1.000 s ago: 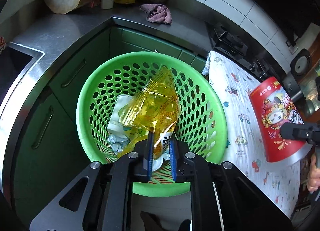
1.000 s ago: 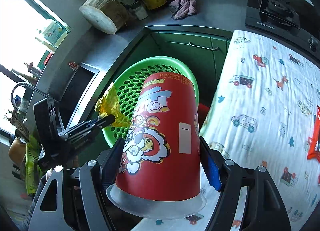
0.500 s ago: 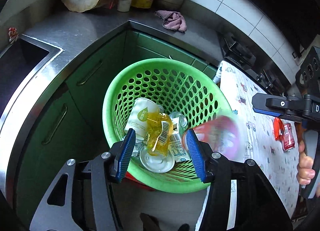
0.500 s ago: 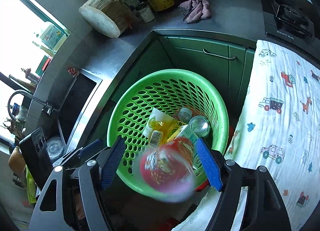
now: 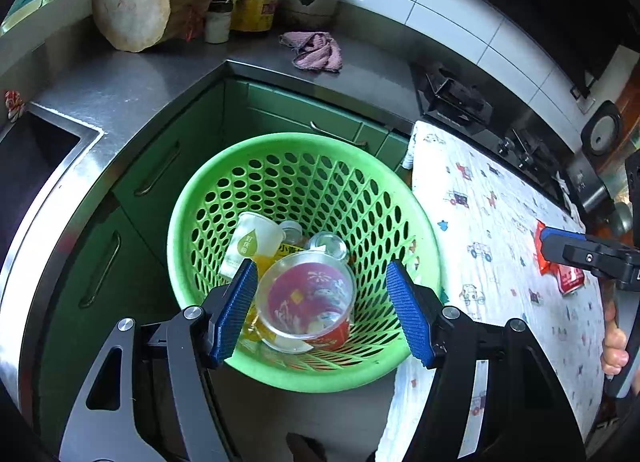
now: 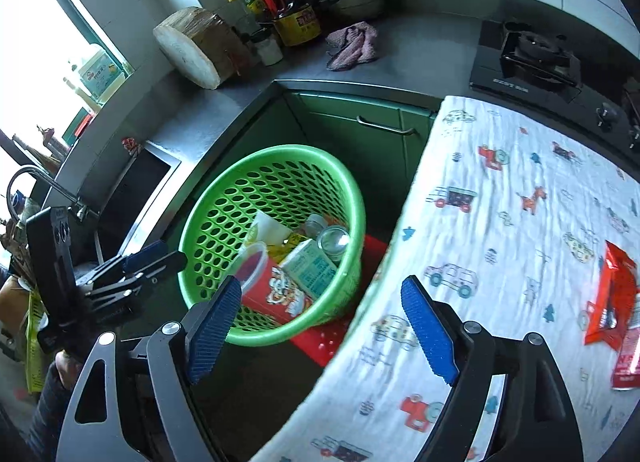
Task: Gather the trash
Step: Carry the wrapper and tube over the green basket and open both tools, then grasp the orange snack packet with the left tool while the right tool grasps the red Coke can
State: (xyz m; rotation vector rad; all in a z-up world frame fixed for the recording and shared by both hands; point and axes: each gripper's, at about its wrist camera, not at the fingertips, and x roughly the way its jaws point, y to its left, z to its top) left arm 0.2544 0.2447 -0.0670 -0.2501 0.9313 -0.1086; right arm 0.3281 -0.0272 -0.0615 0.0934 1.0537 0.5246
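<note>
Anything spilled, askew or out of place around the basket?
No spill. The red cup lies tipped on its side atop the trash in the green basket. A red wrapper is not yet binned, lying on the printed cloth.

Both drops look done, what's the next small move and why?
Probably swing the right gripper toward the red wrapper on the printed cloth. Its jaws are opening with nothing between them, the red cup lies in the green basket, and that wrapper remains out.
</note>
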